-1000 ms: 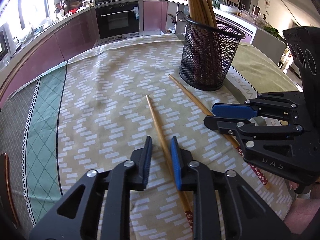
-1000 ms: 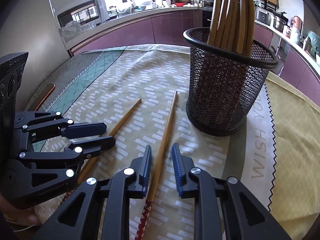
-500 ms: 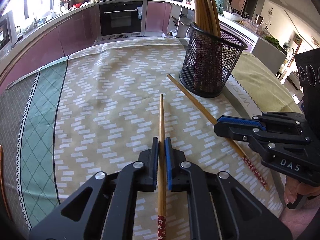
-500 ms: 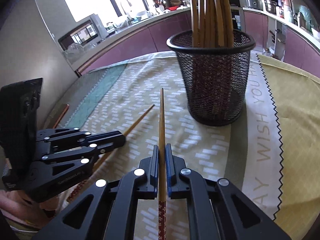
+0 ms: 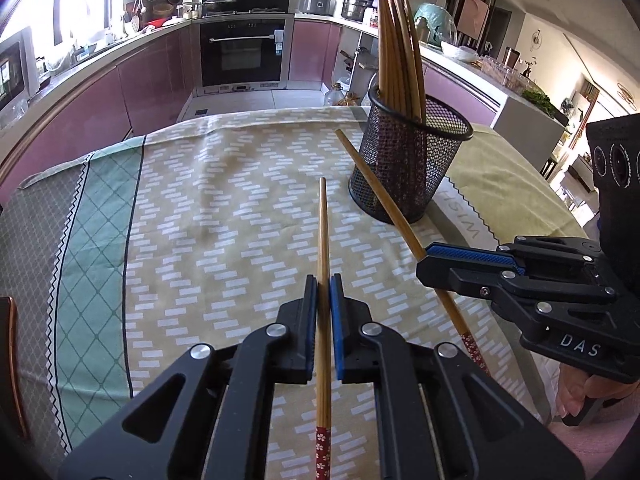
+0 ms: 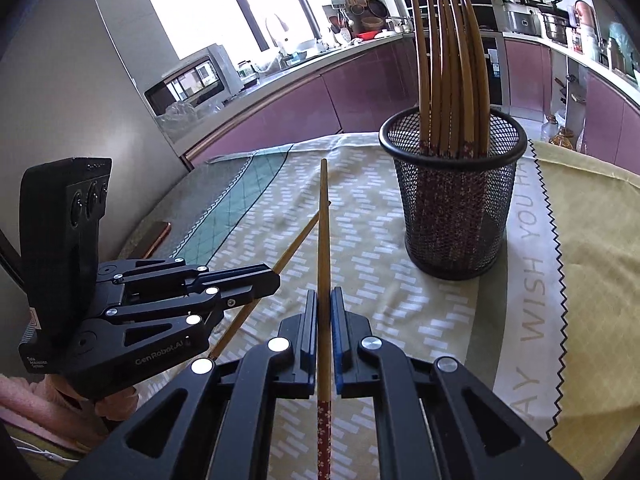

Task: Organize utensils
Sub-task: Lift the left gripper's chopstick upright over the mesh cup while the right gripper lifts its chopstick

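Observation:
My left gripper point(image 5: 324, 280) is shut on a bamboo chopstick point(image 5: 323, 232) with a red flowered end, which points straight ahead over the cloth. My right gripper point(image 6: 324, 296) is shut on a second chopstick point(image 6: 323, 220), its tip raised off the table. In the left wrist view the right gripper point(image 5: 424, 258) sits to the right, its chopstick point(image 5: 376, 188) slanting up past the black mesh holder point(image 5: 408, 168). The holder point(image 6: 456, 208) stands upright ahead and to the right, with several chopsticks in it. The left gripper point(image 6: 276, 282) shows at the left with its chopstick point(image 6: 296, 244).
A patterned tablecloth point(image 5: 200, 220) with a green band covers the round table, and a yellow cloth point(image 6: 592, 260) lies to the right. A thin copper-edged object point(image 6: 156, 236) lies near the table's left edge. Purple kitchen cabinets and an oven stand beyond.
Both grippers stood open around chopsticks lying on the cloth a second ago. They have shut on them, and the right chopstick has risen off the table.

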`<state>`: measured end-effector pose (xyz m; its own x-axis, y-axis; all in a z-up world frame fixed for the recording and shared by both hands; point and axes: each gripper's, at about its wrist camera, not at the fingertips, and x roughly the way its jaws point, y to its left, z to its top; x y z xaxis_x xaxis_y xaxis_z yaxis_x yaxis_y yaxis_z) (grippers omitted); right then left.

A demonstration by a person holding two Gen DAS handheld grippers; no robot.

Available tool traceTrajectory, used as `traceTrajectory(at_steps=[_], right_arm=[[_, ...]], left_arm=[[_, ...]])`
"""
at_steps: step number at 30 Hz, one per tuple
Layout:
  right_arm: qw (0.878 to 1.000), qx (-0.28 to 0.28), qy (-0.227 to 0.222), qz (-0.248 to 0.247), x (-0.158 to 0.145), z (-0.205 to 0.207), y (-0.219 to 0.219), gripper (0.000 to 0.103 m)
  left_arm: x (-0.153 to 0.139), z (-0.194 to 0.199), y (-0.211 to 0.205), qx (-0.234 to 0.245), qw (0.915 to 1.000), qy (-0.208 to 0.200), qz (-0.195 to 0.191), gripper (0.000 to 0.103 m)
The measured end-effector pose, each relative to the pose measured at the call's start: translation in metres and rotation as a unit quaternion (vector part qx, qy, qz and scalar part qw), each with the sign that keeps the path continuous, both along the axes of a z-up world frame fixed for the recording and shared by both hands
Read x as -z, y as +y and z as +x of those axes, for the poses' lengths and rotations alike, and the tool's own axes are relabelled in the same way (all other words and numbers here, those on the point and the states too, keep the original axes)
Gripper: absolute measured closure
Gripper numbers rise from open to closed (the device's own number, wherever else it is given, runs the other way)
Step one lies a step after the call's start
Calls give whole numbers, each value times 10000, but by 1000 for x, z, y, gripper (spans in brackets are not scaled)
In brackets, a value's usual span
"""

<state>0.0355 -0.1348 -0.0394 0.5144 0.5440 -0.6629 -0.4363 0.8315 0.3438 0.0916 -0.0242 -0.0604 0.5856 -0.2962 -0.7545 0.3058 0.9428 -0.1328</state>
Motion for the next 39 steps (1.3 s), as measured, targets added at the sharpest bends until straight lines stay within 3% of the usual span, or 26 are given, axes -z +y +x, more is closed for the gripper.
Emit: traceTrajectory(at_steps=[16,39], right_arm=[[9991,99,-286,286,-19,-3,-19,97],[9964,246,-557,592,-40,-4,-42,97]], left_arm=[[-25,-1,8,107,9982,-91,-575,96],[-47,-1,4,293,9952,-284,-893,96]])
